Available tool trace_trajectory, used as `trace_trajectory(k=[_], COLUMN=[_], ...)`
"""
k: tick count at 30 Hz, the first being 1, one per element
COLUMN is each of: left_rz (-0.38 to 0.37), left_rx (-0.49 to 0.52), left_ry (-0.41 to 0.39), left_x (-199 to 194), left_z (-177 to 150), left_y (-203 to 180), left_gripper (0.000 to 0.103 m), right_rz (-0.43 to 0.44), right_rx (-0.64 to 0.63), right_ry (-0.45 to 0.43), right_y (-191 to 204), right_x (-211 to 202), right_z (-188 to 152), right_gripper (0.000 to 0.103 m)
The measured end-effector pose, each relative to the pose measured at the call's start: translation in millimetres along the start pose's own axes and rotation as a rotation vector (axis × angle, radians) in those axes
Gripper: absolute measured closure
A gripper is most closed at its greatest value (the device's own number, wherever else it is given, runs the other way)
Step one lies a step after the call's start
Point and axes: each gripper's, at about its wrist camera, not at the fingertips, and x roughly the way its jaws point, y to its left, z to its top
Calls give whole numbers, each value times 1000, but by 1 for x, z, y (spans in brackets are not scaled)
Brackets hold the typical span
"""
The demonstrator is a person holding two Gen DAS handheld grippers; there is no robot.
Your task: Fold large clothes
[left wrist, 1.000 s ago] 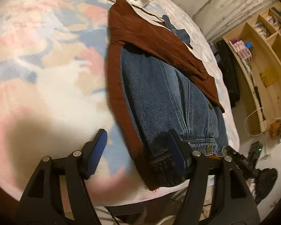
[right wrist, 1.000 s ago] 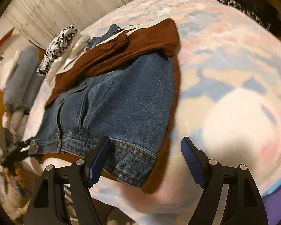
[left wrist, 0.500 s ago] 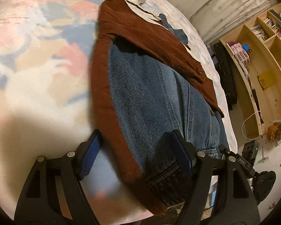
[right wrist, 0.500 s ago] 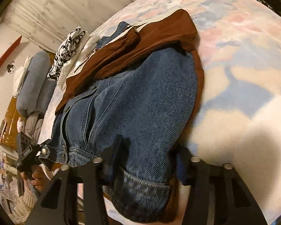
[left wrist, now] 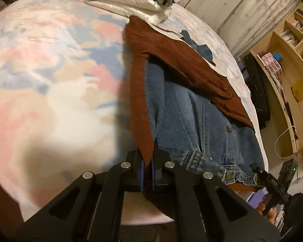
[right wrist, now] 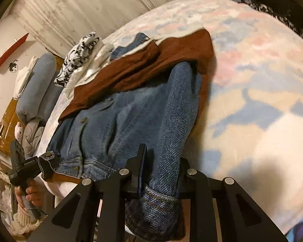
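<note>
Jacket (left wrist: 183,121) of denim, rust lining outward, spread across the bed (left wrist: 50,80), filling centre of both frames. Left tongs (left wrist: 147,171) clamped on the rust hem edge at lower centre; right tongs (right wrist: 159,173) pinched on the denim cuff, though the far pad sits hidden behind cloth, so probably closed. Both corners of the near edge gripped, likely to lift and fold it over. Half a second back, both tongs gaping around the fabric; now closed on it.
</note>
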Motion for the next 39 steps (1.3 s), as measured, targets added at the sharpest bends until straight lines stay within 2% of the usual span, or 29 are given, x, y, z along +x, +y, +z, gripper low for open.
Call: trace_trajectory(k=[4,7,11,14,20,22,25,28,31,35,37,39], left_rz=[11,11,-11,-34,-103,-138,-172,-175,-157,-144,-150,-159], left_rx=[28,19,17,-21,-109,-124,-119,-109,-103,-125,-161,-203], left_ry=[7,32,63,92,127,119,101,81,52,-19,-25,-7], left_x=[-18,-35,-56,-54,-36,-27,-15,2,31,65,86,109], left_z=[-5,-10,-17,-18,8,29,65,105,160,227,256,277], left_y=[-4,-4,4,11,20,14,-1,-20,-38,-51,-49,-41], left_gripper=[101,101,101,101,101,101,101,101,100,98,90,74], right_rz=[-8,-38,-48,-45,-39,-36,-11,15,4,-56,-42,-13], right_rx=[-35,-45,-47,-20,32,38,66,89,95,100,139,205], right_ry=[-11,18,53,72,112,114,127,129,107,31,28,50], right_y=[21,34,48,48,37,35,31,35,44,53,45,32], right_x=[-23,-38,-50,-51,-30,-25,-13,7,34,77,98,130], right_z=[-3,-10,-21,-26,-6,7,42,90,148,229,259,285], right_gripper=[83,83,83,83,82,82,82,82,82,79,65,57])
